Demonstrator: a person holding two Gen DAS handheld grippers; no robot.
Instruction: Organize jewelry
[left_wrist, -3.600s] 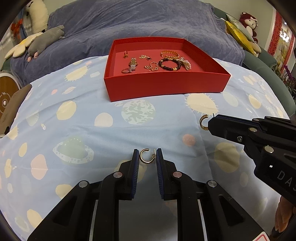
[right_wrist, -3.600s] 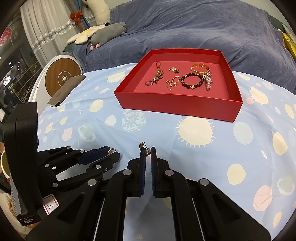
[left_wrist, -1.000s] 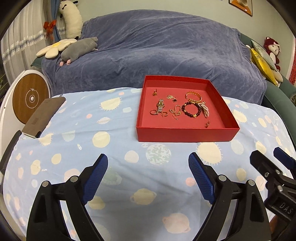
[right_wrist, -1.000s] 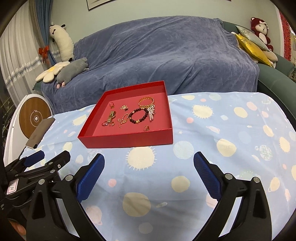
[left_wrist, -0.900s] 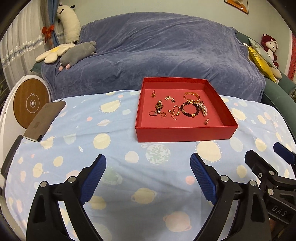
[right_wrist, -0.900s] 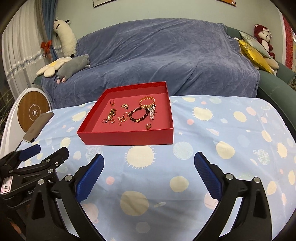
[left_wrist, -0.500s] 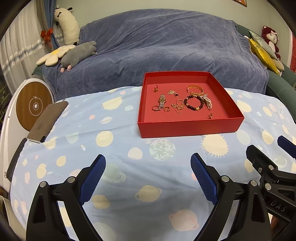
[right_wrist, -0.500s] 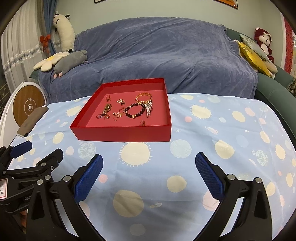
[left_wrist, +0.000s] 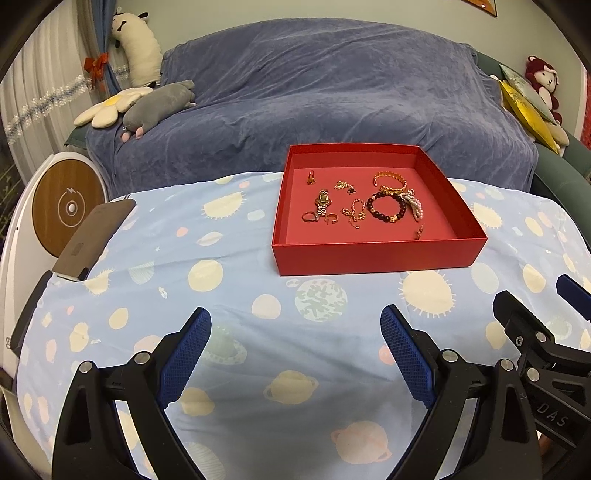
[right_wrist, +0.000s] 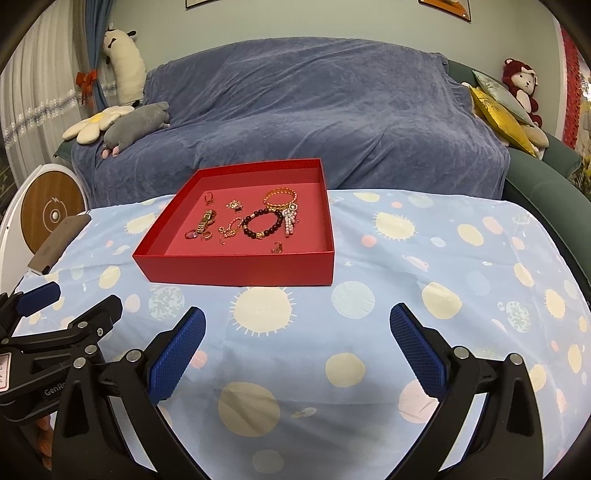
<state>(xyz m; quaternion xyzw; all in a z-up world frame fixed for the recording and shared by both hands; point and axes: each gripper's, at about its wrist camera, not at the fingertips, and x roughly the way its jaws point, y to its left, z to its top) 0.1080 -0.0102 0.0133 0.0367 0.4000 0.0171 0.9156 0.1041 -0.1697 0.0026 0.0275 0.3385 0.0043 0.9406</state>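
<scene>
A red box (left_wrist: 376, 256) (right_wrist: 236, 271) stands on the far half of the table. Inside lie a gold watch (left_wrist: 322, 202), a dark bead bracelet (left_wrist: 386, 208) (right_wrist: 261, 224), a gold bangle (left_wrist: 389, 180) (right_wrist: 280, 196), a pearl piece (left_wrist: 413, 203), rings and two small gold hoop earrings (left_wrist: 332, 218) (right_wrist: 277, 246). My left gripper (left_wrist: 295, 354) is open, held back from the box above the cloth, with nothing between its blue pads. My right gripper (right_wrist: 293, 349) is open and empty too, near the front edge.
The table wears a light blue cloth with planet prints (left_wrist: 221, 295). A brown phone-like slab (left_wrist: 92, 236) lies at the left edge. Behind stands a sofa under a blue cover (left_wrist: 314, 103) with plush toys. A round white and wood device (left_wrist: 66, 210) sits at left.
Both grippers, shut on gold hoop earrings 3.6 s ago, are now open and drawn back. The earrings lie in the red box. Over the last second the views shifted only slightly.
</scene>
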